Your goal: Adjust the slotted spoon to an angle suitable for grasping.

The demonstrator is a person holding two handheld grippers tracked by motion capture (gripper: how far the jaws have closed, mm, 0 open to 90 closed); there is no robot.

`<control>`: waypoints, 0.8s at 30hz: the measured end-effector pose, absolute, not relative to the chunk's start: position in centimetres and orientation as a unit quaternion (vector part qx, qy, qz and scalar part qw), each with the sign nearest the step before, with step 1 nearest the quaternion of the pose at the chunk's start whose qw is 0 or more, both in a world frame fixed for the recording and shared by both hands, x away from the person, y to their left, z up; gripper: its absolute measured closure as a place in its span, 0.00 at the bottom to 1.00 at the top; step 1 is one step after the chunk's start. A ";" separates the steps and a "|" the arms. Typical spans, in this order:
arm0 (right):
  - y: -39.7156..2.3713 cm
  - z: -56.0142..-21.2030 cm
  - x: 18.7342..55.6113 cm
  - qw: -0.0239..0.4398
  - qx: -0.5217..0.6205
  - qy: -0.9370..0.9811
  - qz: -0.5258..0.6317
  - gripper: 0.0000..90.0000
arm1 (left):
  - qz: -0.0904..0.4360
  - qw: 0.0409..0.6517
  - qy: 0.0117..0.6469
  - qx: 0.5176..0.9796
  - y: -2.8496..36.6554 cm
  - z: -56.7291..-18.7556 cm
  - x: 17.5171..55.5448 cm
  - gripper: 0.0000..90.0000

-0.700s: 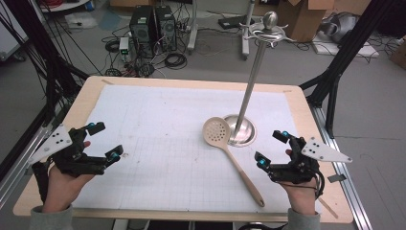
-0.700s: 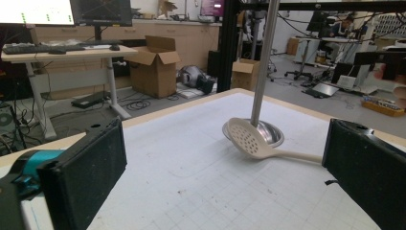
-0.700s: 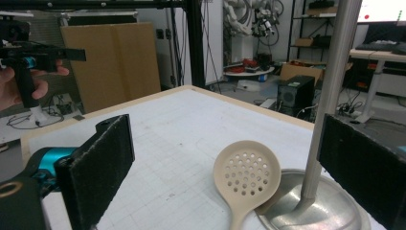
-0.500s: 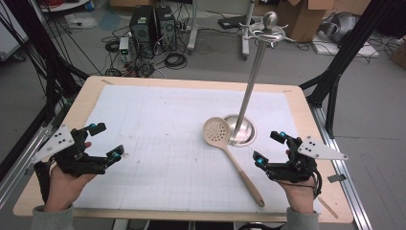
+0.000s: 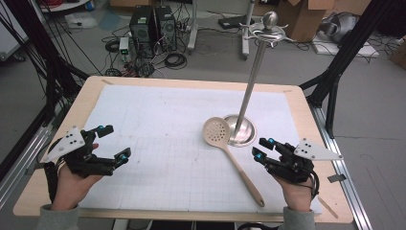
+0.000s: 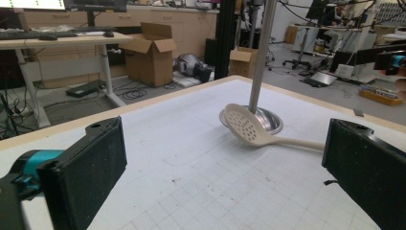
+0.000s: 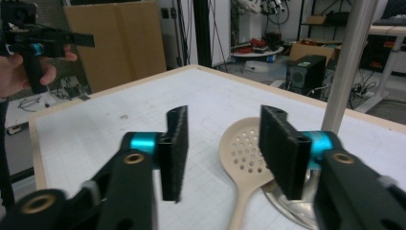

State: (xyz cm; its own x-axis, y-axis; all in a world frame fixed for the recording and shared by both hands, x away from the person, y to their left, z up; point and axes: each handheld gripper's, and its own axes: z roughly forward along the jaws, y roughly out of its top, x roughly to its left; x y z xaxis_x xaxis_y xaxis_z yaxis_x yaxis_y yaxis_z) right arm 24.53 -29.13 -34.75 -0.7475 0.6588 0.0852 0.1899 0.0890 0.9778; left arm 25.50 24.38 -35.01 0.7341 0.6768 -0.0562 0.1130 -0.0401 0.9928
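Left gripper (image 5: pixel 109 143): jaws wide apart, empty, hovering over the mat's left side, well apart from the work. Slotted spoon (image 5: pixel 230 155) lies flat mid-right on the mat (image 5: pixel 158 120), bowl resting against the stand's base (image 5: pixel 246 132), handle running toward the person. Looks light, stiff, smooth plastic, likely slippery. Best hold is across the handle mid-length. Right gripper (image 5: pixel 262 148): jaws partly open, nothing between them, just beside the handle.
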 end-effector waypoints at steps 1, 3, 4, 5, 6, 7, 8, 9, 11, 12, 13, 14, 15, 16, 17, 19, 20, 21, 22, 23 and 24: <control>-29.1 -34.9 24.6 0.193 0.301 0.714 0.602 0.67 | 0.224 0.628 0.288 0.687 24.4 -35.0 25.5 0.02; -29.0 -35.2 24.7 0.195 0.304 0.719 0.593 0.77 | 0.223 0.627 0.287 0.689 24.3 -35.1 25.5 0.02; -29.0 -35.2 24.7 0.195 0.304 0.719 0.593 0.77 | 0.222 0.626 0.286 0.690 24.2 -35.1 25.5 0.02; -28.8 -35.3 24.8 0.197 0.305 0.724 0.587 0.79 | 0.222 0.626 0.286 0.691 24.1 -35.2 25.5 0.02; -28.8 -35.3 24.8 0.197 0.305 0.724 0.587 0.83 | 0.222 0.624 0.285 0.694 24.1 -35.2 25.4 0.02; -28.6 -35.4 24.8 0.199 0.306 0.728 0.580 0.88 | 0.221 0.623 0.283 0.695 24.0 -35.2 25.3 0.02; -28.6 -35.4 24.8 0.199 0.306 0.728 0.580 0.88 | 0.221 0.623 0.283 0.695 24.0 -35.2 25.3 0.02; -28.5 -35.5 24.9 0.201 0.306 0.730 0.578 0.92 | 0.222 0.622 0.283 0.695 24.0 -35.2 25.2 0.02; -28.3 -35.7 25.0 0.201 0.304 0.735 0.572 0.95 | 0.222 0.621 0.284 0.697 24.1 -35.2 25.2 0.02; -28.2 -35.7 25.1 0.201 0.303 0.737 0.570 0.96 | 0.222 0.621 0.284 0.697 24.1 -35.2 25.2 0.02; -28.2 -35.7 25.1 0.201 0.303 0.737 0.570 0.96 | 0.222 0.620 0.284 0.696 24.1 -35.3 25.2 0.02; -28.2 -35.8 25.2 0.201 0.302 0.738 0.569 0.96 | 0.222 0.620 0.285 0.697 24.1 -35.3 25.2 0.02; -28.0 -35.9 25.4 0.199 0.299 0.741 0.567 0.98 | 0.221 0.619 0.285 0.697 24.2 -35.3 25.2 0.02; -28.0 -35.9 25.4 0.199 0.299 0.741 0.567 0.98 | 0.221 0.619 0.286 0.697 24.2 -35.4 25.2 0.02; -27.8 -36.1 25.6 0.199 0.299 0.744 0.563 0.99 | 0.220 0.618 0.287 0.698 24.2 -35.5 25.2 0.02; -27.6 -36.2 25.8 0.197 0.301 0.748 0.558 0.99 | 0.218 0.617 0.286 0.700 24.1 -35.6 25.2 0.02; -27.6 -36.2 25.8 0.197 0.301 0.748 0.558 0.99 | 0.218 0.617 0.286 0.700 24.1 -35.6 25.2 0.02; -27.3 -36.5 25.9 0.193 0.303 0.751 0.554 0.99 | 0.217 0.617 0.285 0.700 24.1 -35.6 25.1 0.02; -27.3 -36.5 25.9 0.193 0.303 0.751 0.554 0.99 | 0.217 0.617 0.285 0.700 24.1 -35.6 25.1 0.02; -27.1 -36.7 26.2 0.193 0.308 0.753 0.549 1.00 | 0.217 0.616 0.285 0.701 24.0 -35.7 25.1 0.02; -27.1 -36.7 26.2 0.193 0.308 0.753 0.549 1.00 | 0.217 0.616 0.286 0.701 24.0 -35.7 25.1 0.02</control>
